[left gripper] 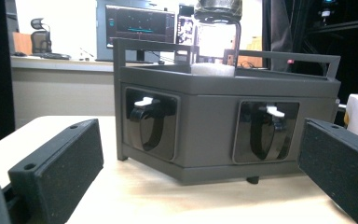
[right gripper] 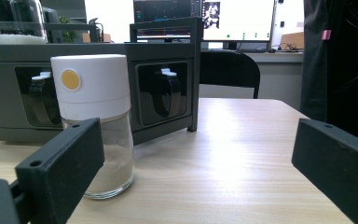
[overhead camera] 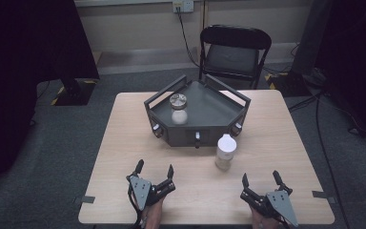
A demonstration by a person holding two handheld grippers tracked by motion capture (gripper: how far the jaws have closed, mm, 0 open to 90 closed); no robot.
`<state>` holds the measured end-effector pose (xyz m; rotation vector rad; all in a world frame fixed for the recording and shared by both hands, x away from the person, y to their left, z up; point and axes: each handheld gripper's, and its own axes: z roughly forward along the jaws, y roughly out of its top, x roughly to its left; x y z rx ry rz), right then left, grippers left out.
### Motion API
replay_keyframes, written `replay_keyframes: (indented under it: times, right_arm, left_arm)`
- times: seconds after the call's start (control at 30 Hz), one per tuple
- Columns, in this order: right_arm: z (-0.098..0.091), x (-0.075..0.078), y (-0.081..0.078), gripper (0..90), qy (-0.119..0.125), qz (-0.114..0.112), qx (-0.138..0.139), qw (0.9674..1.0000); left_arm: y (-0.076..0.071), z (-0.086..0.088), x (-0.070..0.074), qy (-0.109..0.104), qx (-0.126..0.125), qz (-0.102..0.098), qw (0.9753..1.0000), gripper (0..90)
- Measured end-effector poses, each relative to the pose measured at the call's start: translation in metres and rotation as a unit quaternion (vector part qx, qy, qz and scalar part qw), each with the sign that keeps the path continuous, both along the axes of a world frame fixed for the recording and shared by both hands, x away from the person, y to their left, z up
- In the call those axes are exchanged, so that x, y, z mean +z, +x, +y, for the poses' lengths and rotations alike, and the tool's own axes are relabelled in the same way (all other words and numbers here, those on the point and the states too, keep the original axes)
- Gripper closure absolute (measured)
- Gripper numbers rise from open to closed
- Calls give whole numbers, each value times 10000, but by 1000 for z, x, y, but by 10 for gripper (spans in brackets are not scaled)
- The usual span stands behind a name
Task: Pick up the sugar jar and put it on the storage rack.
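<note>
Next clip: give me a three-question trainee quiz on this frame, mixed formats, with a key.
1. True or false: the white-capped jar stands inside the dark tray.
2. Multiple choice: the left gripper and right gripper are A) both open and empty, B) both shut, C) one holding a jar.
3. Fill in: the jar with the metal lid stands in the tray's ____ part, seen from the person's side.

Key: 1 false, it stands on the table in front of the tray; 2 A; 3 left.
</note>
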<state>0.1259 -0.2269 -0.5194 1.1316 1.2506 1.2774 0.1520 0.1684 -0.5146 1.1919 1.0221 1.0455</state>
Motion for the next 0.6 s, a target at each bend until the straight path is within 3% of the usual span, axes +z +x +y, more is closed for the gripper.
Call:
replay_keyframes:
  times: [0.47, 0.53, 0.6]
  right_arm:
    - [0, 0, 0, 11, 2, 3, -10, 10000]
    - [0, 0, 0, 11, 2, 5, -12, 10000]
    - [0, 0, 0, 11, 3, 3, -13, 10000]
  left_arm:
    - [-8, 2, -12, 24, 126, 120, 9998, 0]
    - [-6, 4, -11, -17, 51, 145, 9999, 0]
    - [-6, 3, -11, 93, 82, 161, 9998, 0]
